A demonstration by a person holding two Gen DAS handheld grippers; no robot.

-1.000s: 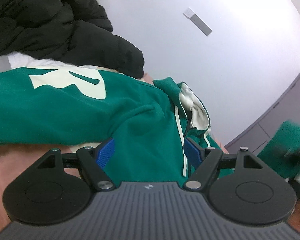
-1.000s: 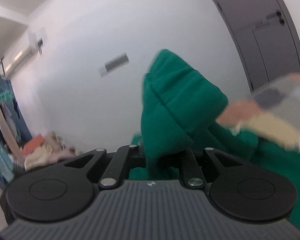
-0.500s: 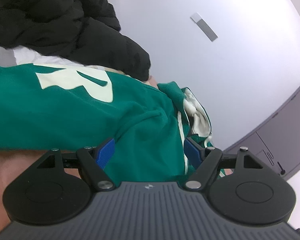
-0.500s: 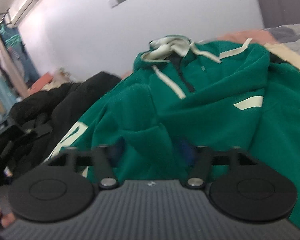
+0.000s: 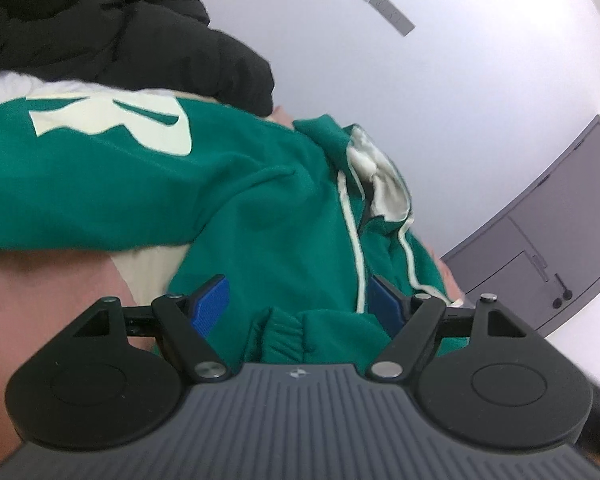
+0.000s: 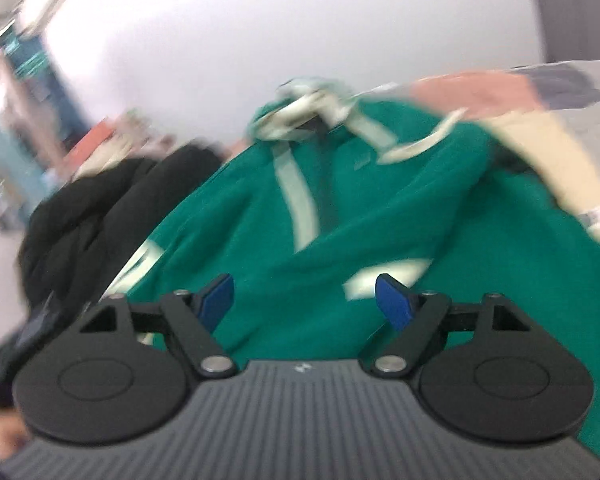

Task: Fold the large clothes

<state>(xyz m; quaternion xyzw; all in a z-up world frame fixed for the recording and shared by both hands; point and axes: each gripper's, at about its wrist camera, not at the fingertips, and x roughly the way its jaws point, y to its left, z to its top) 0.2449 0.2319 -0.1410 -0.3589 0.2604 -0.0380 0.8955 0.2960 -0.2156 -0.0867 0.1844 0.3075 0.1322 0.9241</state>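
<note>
We see our left hand-held gripper (image 5: 296, 300) tilted down, jaws wide over the green sweatshirt (image 5: 160, 184), a ribbed cuff (image 5: 280, 336) between them; our right hand-held gripper (image 6: 304, 300), jaws just opened wide and gripping nothing, angles down over it; black jacket (image 5: 120, 28) behind

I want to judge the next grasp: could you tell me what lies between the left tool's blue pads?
In the left wrist view, the green sweatshirt's ribbed cuff.
</note>
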